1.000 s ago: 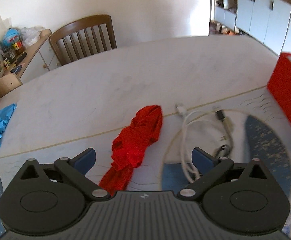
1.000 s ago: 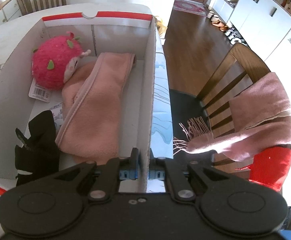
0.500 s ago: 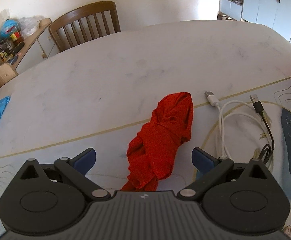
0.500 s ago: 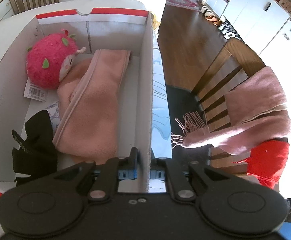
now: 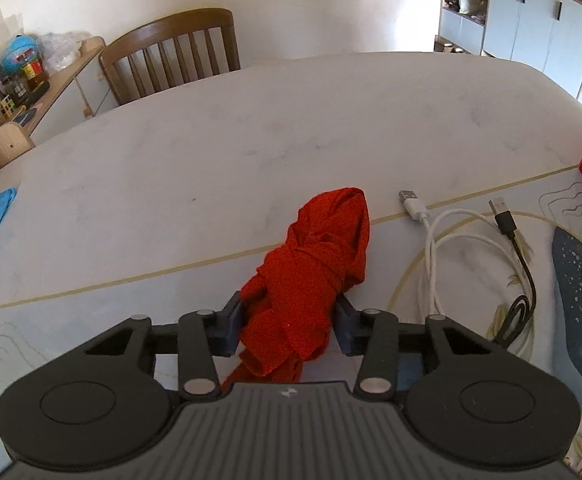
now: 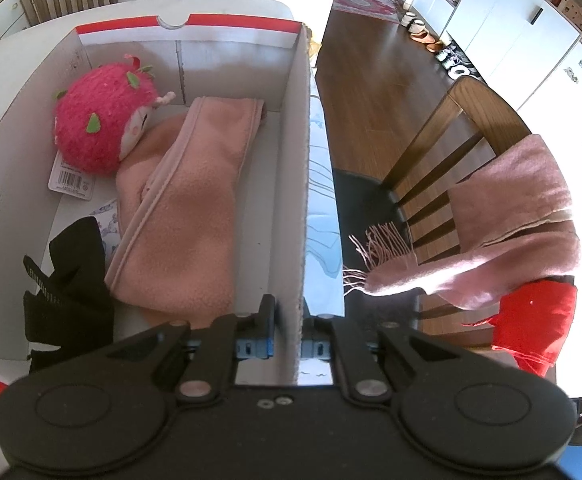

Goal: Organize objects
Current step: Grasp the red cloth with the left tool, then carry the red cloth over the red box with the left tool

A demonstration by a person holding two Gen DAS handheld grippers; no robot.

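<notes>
The right hand-held gripper (image 6: 287,334) clamps the box wall (image 6: 293,184) beside a pink fleece (image 6: 187,216).

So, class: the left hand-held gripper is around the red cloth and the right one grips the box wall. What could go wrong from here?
1. The left hand-held gripper is closing low on the bunched red cloth; the loose end may trail.
2. The white cable lies beside the cloth and could get dragged.
3. The right hand-held gripper pinches the box wall; pulling could tip the box.
</notes>
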